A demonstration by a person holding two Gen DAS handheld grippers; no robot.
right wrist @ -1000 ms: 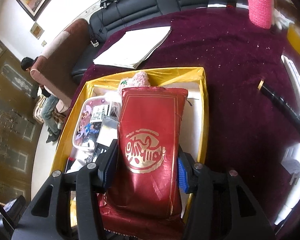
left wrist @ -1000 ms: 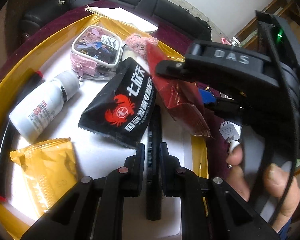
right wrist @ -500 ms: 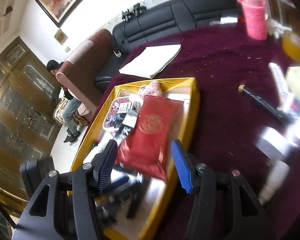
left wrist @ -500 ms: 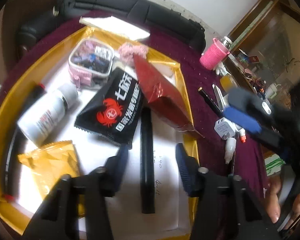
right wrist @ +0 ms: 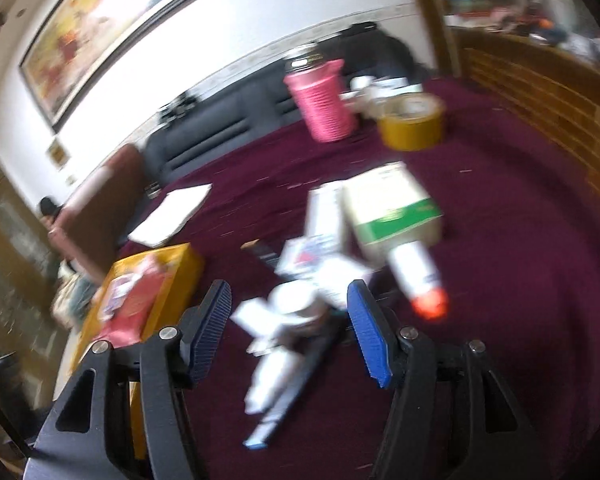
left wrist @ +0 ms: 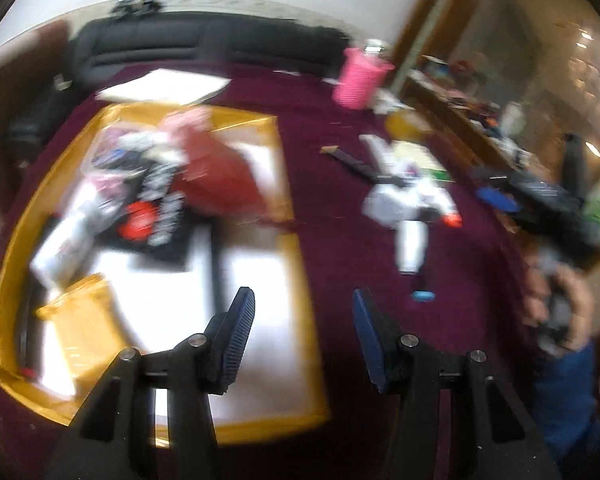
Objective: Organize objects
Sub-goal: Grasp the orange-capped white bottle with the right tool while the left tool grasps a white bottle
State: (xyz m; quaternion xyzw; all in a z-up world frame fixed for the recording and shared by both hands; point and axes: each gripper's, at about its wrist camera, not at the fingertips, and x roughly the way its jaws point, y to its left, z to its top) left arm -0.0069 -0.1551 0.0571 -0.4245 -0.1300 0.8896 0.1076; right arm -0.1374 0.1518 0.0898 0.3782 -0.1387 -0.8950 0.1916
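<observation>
The yellow tray [left wrist: 288, 184] holds the red packet [left wrist: 220, 176], a black packet [left wrist: 156, 208], a white bottle [left wrist: 64, 240], a yellow packet [left wrist: 80, 320] and the black pen [left wrist: 216, 264]. My left gripper [left wrist: 304, 312] hangs open and empty above the tray's right rim. My right gripper [right wrist: 288, 296] is over the maroon cloth, its jaws opening and gripping nothing. Seen between its fingers lies a blurred pile: a white round item [right wrist: 292, 304], a white tube [right wrist: 268, 376] and an orange-capped white bottle [right wrist: 416, 276]. The tray [right wrist: 180, 264] lies to its left.
A green and white box [right wrist: 392, 212], a yellow tape roll [right wrist: 412, 120] and a pink sleeved cup [right wrist: 324, 100] stand behind the pile. A dark pen [right wrist: 264, 254] lies on the cloth. White papers [right wrist: 172, 216] and a black sofa [right wrist: 220, 120] are beyond.
My left gripper let go of the black pen, opened and drew up and to the right. My right gripper released the red packet into the tray and swung right over the loose pile.
</observation>
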